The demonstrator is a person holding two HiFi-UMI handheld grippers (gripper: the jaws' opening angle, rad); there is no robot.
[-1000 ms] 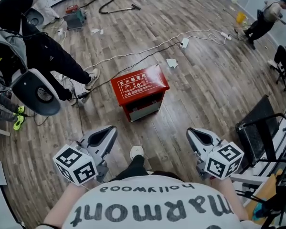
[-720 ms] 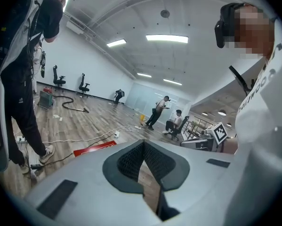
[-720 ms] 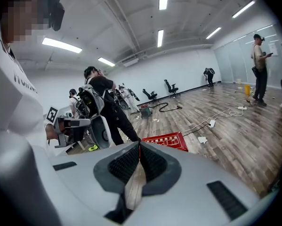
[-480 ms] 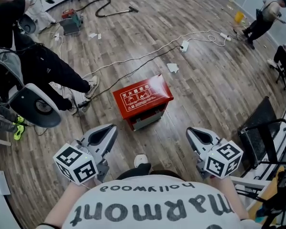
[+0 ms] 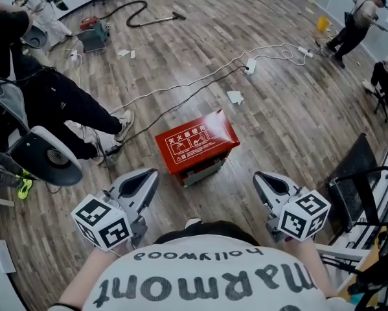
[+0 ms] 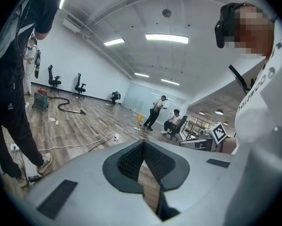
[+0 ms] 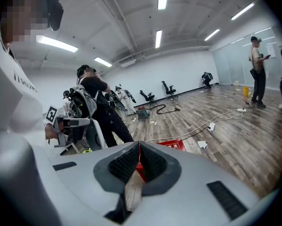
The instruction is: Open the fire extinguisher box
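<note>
The red fire extinguisher box (image 5: 197, 144) stands on the wood floor with its lid down, white print on top and a grey front panel below. It lies ahead of me, between both grippers and beyond their tips. My left gripper (image 5: 149, 175) is held low at the left, its jaws shut and empty, and in the left gripper view (image 6: 143, 141) the pads meet at the tip. My right gripper (image 5: 261, 177) is at the right, also shut on nothing. In the right gripper view (image 7: 140, 144) the box (image 7: 176, 145) shows just past the jaw tips.
A person in black (image 5: 57, 89) stands at the left beside a grey seat (image 5: 45, 151). White and black cables (image 5: 200, 76) run to a power strip (image 5: 250, 63) behind the box. A paper scrap (image 5: 234, 97) lies nearby. A black chair (image 5: 355, 173) stands at the right.
The red box has drawn nearer and sits lower in the head view. Both grippers keep their place in front of me, still shut. My shoe has slipped back under my body.
</note>
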